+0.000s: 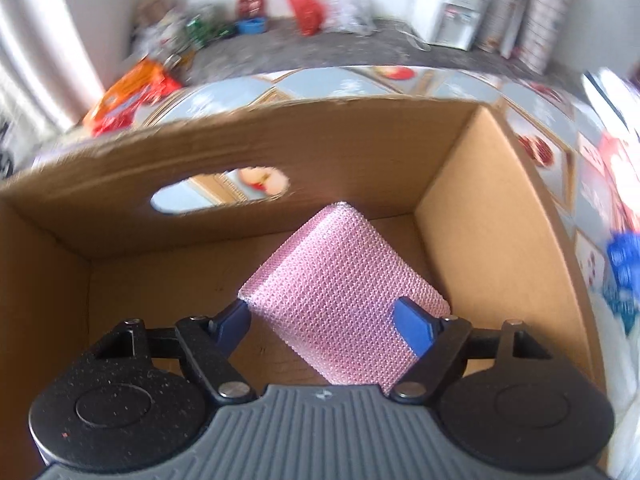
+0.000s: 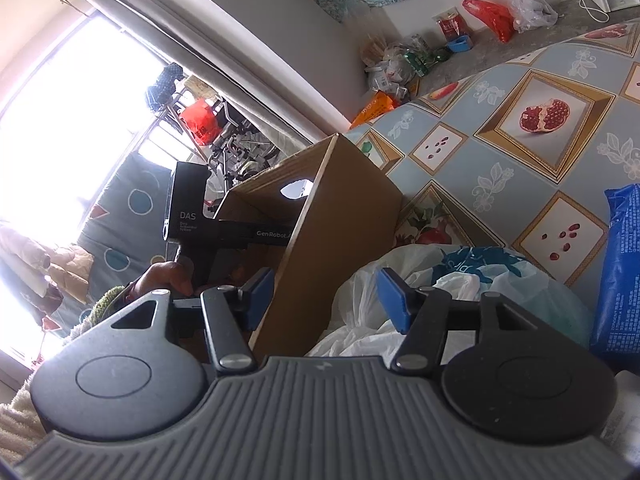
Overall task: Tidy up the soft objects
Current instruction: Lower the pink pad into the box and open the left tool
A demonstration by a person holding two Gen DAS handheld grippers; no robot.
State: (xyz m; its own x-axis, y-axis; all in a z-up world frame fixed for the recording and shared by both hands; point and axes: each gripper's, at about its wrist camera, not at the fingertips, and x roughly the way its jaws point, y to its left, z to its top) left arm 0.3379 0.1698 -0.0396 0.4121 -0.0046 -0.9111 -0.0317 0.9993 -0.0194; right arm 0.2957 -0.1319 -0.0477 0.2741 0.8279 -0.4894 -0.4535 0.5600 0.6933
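Note:
A pink, knit-textured soft pad (image 1: 340, 280) lies tilted on the floor of an open cardboard box (image 1: 280, 148). My left gripper (image 1: 324, 320) points down into the box with its blue pads (image 1: 414, 330) on either side of the pad's near end. The jaws stand wide and do not press on it. In the right wrist view my right gripper (image 2: 326, 300) is open and holds nothing. It hovers beside the box (image 2: 332, 216), over a crumpled white plastic bag (image 2: 360, 320). The left gripper's black body (image 2: 188, 208) and the hand (image 2: 168, 276) holding it reach into the box.
The box stands on a cloth (image 2: 500, 184) printed with pomegranates. A blue packet (image 2: 620, 272) lies at the right, beside the plastic bag. Bags and clutter (image 1: 304, 8) sit on the floor by the far wall. A bright window (image 2: 60, 120) is at the left.

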